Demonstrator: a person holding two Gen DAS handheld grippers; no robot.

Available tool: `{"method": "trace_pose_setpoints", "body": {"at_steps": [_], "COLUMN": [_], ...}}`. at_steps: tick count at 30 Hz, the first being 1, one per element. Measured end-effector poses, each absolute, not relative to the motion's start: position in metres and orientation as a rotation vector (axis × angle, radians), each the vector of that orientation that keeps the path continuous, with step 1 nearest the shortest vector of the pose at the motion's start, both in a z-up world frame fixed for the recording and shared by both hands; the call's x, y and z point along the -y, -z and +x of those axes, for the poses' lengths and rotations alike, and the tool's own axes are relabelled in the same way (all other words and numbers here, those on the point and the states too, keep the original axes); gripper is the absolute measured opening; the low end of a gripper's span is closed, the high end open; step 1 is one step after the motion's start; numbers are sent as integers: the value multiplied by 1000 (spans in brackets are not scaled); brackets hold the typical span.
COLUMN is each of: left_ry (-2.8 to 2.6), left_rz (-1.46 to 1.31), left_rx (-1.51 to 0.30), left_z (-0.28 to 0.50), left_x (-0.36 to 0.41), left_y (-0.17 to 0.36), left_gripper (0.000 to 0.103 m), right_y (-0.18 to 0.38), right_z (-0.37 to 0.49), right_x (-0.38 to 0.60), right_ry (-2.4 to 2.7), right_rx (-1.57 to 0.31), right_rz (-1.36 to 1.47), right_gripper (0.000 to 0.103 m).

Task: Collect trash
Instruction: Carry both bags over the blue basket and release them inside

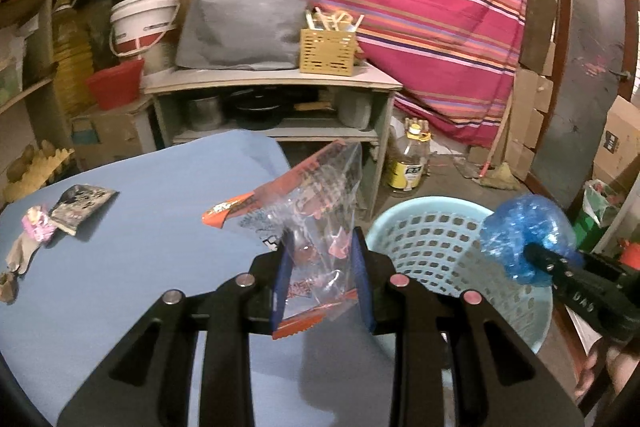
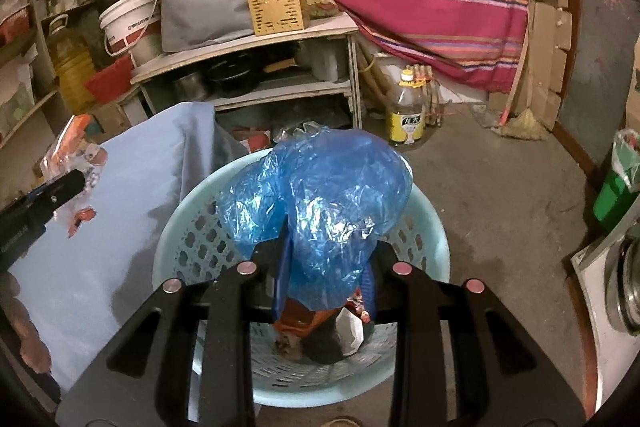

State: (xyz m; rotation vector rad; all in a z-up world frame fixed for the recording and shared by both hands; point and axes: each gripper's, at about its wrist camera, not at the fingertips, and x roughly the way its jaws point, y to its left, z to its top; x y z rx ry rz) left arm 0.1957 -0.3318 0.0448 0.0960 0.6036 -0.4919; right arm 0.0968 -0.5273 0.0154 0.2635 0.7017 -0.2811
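To the far left of the left claw (image 1: 320, 281), on the blue-covered counter (image 1: 152, 227), lay a crumpled pink wrapper (image 1: 38, 229) touching a dark foil packet (image 1: 82, 209). The left claw itself was nearly closed, its blue pads pinching a clear plastic bag with orange edges (image 1: 310, 223), which stood up above the counter's right edge. Just to its right, below and beyond, sat the pale blue perforated basket (image 1: 432, 247) on the floor. Further right, the right claw (image 2: 324, 279) was also nearly closed, clamped on a crumpled blue plastic bag (image 2: 324, 195) held directly over the basket. Beneath that claw, inside the basket, lay orange and white wrappers (image 2: 320, 323). Ahead of it on the floor stood an oil bottle with a yellow label (image 2: 406, 115), and to its far right a green bin (image 2: 616, 195).
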Motion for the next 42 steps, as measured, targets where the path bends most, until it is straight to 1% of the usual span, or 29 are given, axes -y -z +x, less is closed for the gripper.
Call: {"method": "trace_pose_setpoints", "body": {"at_steps": [6, 7, 8, 10, 12, 13, 14, 16, 19, 21, 31, 32, 33, 34, 35, 36, 40, 42], "left_ry": [526, 530, 534, 537, 541, 542, 545, 550, 566, 574, 621, 624, 627, 627, 627, 628, 627, 628], "left_rz": [128, 126, 124, 124, 123, 122, 123, 127, 132, 144, 163, 162, 164, 160, 154, 146, 149, 141], "left_rx": [-589, -589, -591, -594, -598, -600, -602, -605, -615, -622, -677, -687, -701, -716, -718, -713, -716, -718], "left_z": [190, 189, 189, 189, 189, 189, 189, 189, 190, 192, 208, 211, 213, 215, 217, 217, 217, 216], "left_x": [361, 364, 367, 370, 373, 375, 377, 380, 386, 393, 424, 425, 426, 425, 425, 423, 417, 410], "left_y": [-50, -51, -52, -52, -51, -50, -49, -47, -40, -33, -11, -9, -8, -6, -7, -8, -9, -10], "left_gripper": [29, 29, 29, 29, 29, 29, 29, 29, 29, 29, 30, 34, 44, 50, 61, 65, 67, 71], "right_y": [-13, -12, -10, -6, -6, -7, -7, -10, -13, -14, -14, -14, -14, -13, -13, -13, -13, -13], "right_z": [108, 110, 111, 112, 111, 109, 108, 102, 93, 86, 75, 74, 74, 74, 75, 76, 78, 79], "right_x": [529, 529, 530, 533, 534, 535, 536, 539, 545, 551, 574, 575, 576, 577, 576, 575, 573, 573], "right_ry": [267, 267, 269, 270, 273, 286, 296, 325, 377, 401, 444, 447, 449, 447, 448, 449, 458, 458], "right_rx": [-714, -718, -722, -737, -740, -738, -737, -730, -718, -704, -683, -681, -681, -682, -684, -686, -694, -694], "right_rz": [276, 274, 274, 284, 285, 279, 274, 255, 246, 265, 357, 366, 376, 379, 379, 375, 367, 365], "right_gripper": [33, 42, 54, 66, 70, 74, 79, 85, 96, 98, 98, 98, 98, 98, 98, 98, 98, 98]}}
